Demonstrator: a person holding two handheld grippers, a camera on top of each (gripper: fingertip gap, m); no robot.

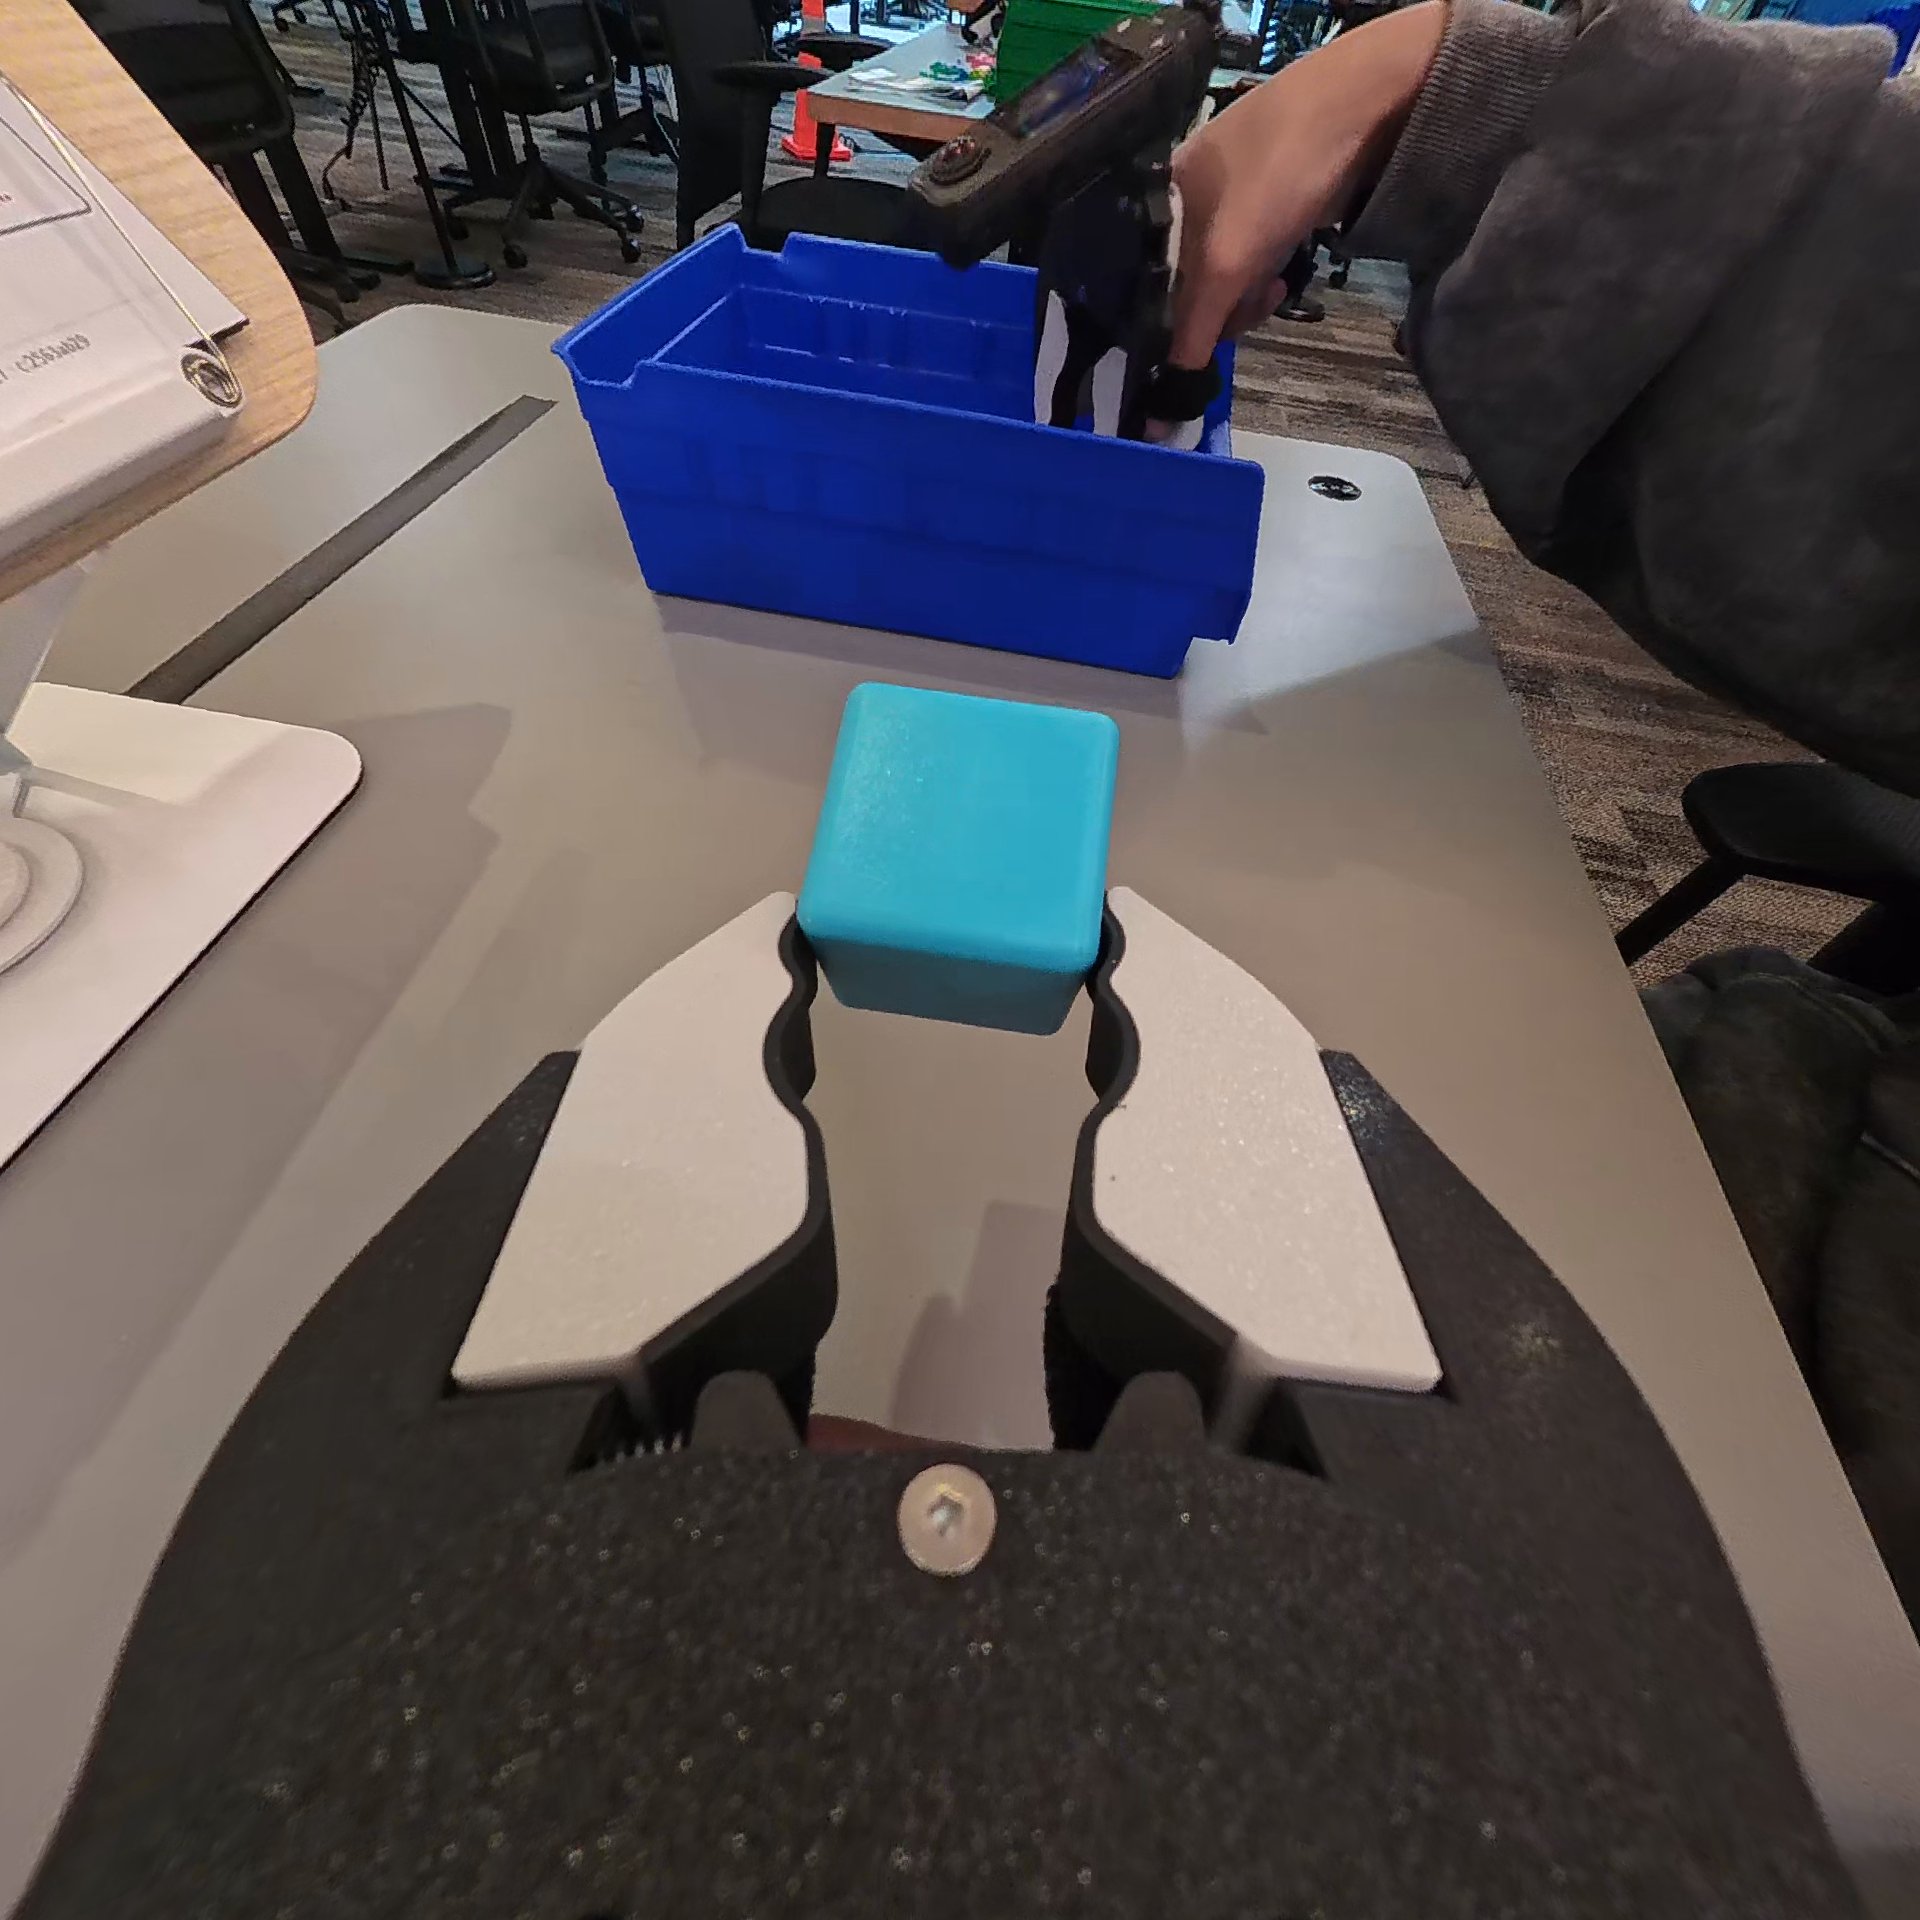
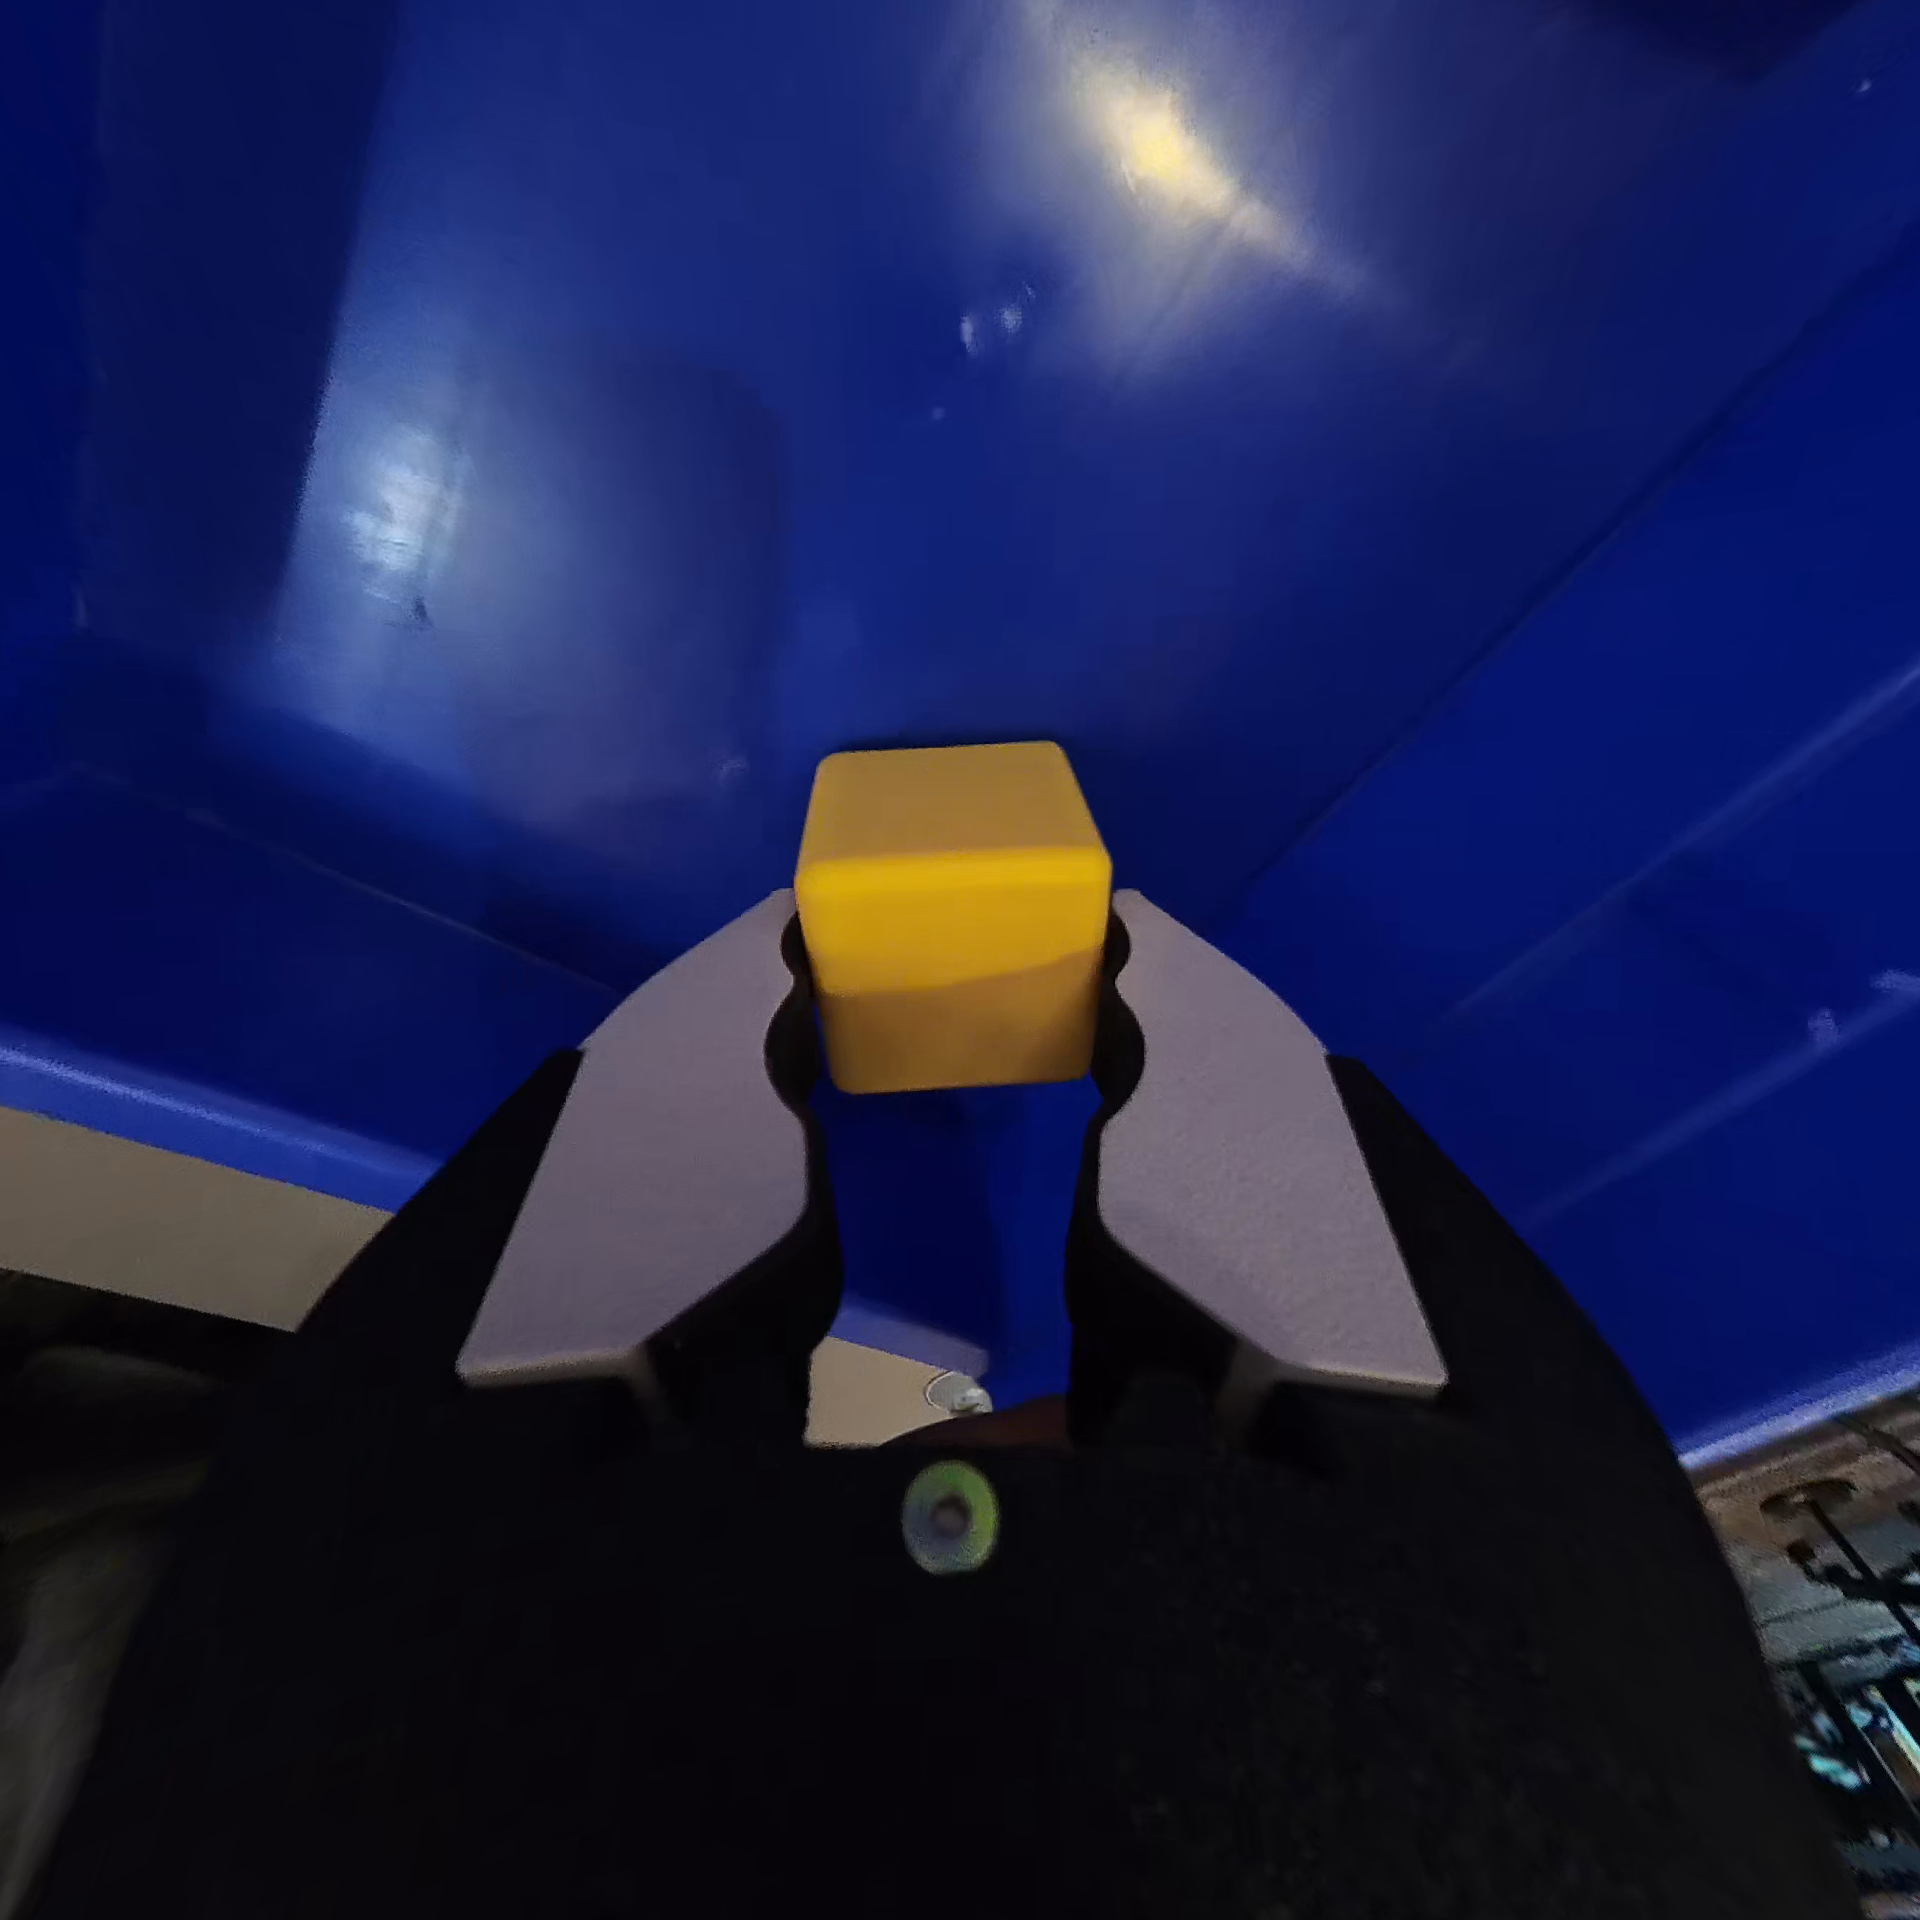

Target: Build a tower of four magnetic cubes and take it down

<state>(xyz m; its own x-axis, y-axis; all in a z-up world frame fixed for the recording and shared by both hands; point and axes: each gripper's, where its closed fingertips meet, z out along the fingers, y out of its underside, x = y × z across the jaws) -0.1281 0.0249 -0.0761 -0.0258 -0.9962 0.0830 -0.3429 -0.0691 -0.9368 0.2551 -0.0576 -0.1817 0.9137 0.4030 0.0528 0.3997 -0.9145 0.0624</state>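
The left gripper [image 1: 951, 961] is closed on a teal cube [image 1: 961, 847], with the two pads pressing its opposite side faces near the cube's back edge, so most of the cube sticks out in front of the fingertips. It is held over the grey table [image 1: 582, 790], just in front of the blue bin [image 1: 935, 520]; whether its bottom touches the table I cannot tell. Gripping by the sides leaves the top and bottom faces free, and I think this is the reason: those are the faces that must meet other cubes in a tower. The right gripper [image 2: 951, 977] is clamped in the same way on a yellow cube [image 2: 951, 914]. It is down inside the bin, whose blue walls fill its view, and the left view shows it reaching in at the bin's right end, held by a hand [image 1: 1257, 208]. No other cubes are visible in either view, and no tower stands on the table yet, so the task seems to be at its beginning: the teal cube probably becomes the base on the open table, and the yellow one comes out of the bin to go on top.
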